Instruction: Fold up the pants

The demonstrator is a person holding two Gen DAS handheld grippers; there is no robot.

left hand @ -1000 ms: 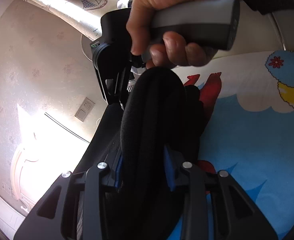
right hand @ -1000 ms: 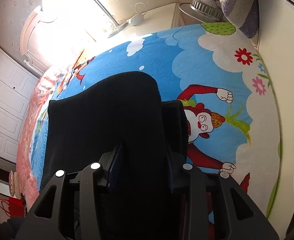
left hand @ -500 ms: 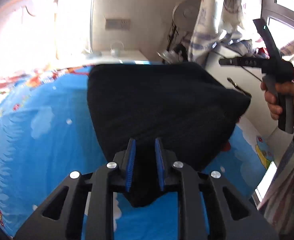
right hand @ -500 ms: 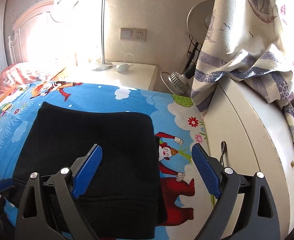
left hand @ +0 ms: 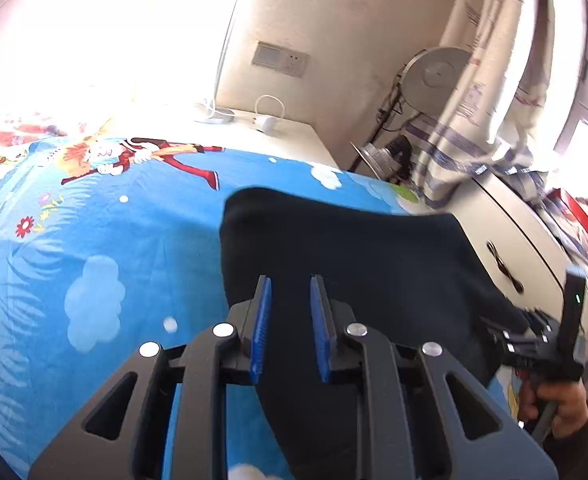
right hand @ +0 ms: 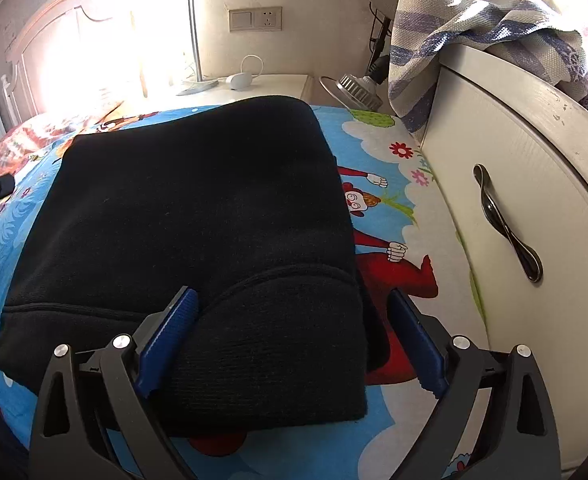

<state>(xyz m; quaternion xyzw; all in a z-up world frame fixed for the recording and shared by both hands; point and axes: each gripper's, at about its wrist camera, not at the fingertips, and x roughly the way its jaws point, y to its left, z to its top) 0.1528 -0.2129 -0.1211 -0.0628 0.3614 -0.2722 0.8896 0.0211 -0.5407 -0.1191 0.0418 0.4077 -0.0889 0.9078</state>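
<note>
Moved since earlier: both grippers had the black cloth clamped between the pads one sec ago; now the pants (right hand: 198, 232) lie flat on the bed and neither gripper holds them. EARLIER frames showed cloth bunched up in the air, now it is a folded stack.
Right gripper (right hand: 290, 340): jaws opening, already wide; the near corner of the stack is between the pads but the pads do not press on it, gap visible on the right side.
Left gripper (left hand: 288, 328): narrow, pads nearly together, nothing between them; it hovers over the left edge of the pants, lower centre of the left view.
Pants: centre of the right view, on the blue cartoon bed sheet (right hand: 377, 148), folded in layers, a hem line shows at lower left. Near the white drawer cabinet (right hand: 513, 184) at right, not touching as far as I can tell.
Person: a hand (left hand: 557, 404) with the right gripper's handle shows at lower right of the left view.
Meaning for task: fold looks laid down and released; prob. last fold or near it. Next maybe smoothing or one more fold, cannot say which.
</note>
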